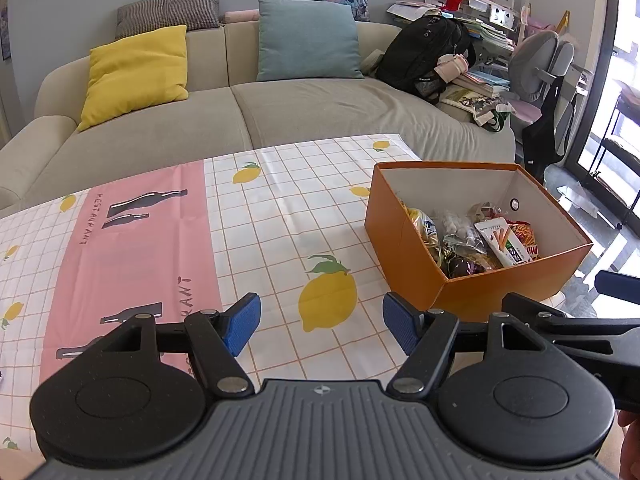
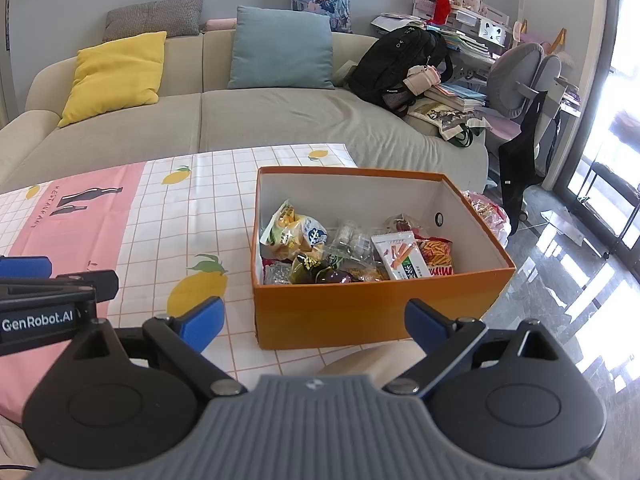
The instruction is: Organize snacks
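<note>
**Orange box of snacks ahead of the right hand, off to the right of the left**

Orange cardboard box [image 2: 372, 308], open-topped, sitting on the table [image 1: 260, 216] near its right-hand edge, snack packets heaped inside: a white stick-biscuit packet [image 2: 400, 254], a yellow-green bag [image 2: 290, 230], small dark wrapped pieces [image 2: 320, 274] at the near wall. Left hand-held gripper [image 1: 321, 326]: wide open, nothing between the blue pads, aimed at bare lemon-print cloth [image 1: 328, 302], box well off to its right. Right hand-held gripper [image 2: 314, 326]: also spread wide and empty, box directly ahead, near wall just beyond the fingertips. Nearer hand: the right. Box long axis running left to right across the right wrist view. Possibly another red packet [image 2: 486, 210] beyond the far right corner; too cramped to tell.
</note>
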`<state>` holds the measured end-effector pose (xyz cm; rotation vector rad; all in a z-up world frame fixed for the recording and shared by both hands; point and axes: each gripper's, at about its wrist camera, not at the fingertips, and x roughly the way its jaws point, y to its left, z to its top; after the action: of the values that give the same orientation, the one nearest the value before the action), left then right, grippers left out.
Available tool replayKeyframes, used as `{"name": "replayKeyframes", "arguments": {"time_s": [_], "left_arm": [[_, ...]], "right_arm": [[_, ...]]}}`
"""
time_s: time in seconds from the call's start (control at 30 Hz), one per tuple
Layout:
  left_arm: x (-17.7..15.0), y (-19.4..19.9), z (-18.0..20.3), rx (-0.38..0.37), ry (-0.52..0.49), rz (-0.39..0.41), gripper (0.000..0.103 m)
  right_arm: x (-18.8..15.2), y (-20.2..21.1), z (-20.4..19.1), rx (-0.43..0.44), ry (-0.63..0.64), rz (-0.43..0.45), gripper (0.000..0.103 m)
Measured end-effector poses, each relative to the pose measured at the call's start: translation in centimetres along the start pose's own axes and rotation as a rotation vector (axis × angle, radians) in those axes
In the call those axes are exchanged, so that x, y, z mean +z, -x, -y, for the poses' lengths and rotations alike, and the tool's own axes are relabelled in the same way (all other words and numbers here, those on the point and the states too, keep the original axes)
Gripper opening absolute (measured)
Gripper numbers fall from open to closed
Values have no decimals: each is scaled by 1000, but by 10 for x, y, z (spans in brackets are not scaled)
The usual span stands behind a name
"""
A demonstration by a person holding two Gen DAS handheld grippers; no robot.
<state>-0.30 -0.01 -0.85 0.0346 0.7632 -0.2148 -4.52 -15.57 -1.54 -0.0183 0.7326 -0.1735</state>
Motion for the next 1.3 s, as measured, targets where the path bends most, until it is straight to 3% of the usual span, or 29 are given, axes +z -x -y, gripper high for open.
{"name": "replayKeyframes", "arguments": {"time_s": [1.3], "left_arm": [[1, 3, -1, 15, -6, -5, 82]], "right_arm": [[-2, 0, -1, 4, 11, 0, 95]]}}
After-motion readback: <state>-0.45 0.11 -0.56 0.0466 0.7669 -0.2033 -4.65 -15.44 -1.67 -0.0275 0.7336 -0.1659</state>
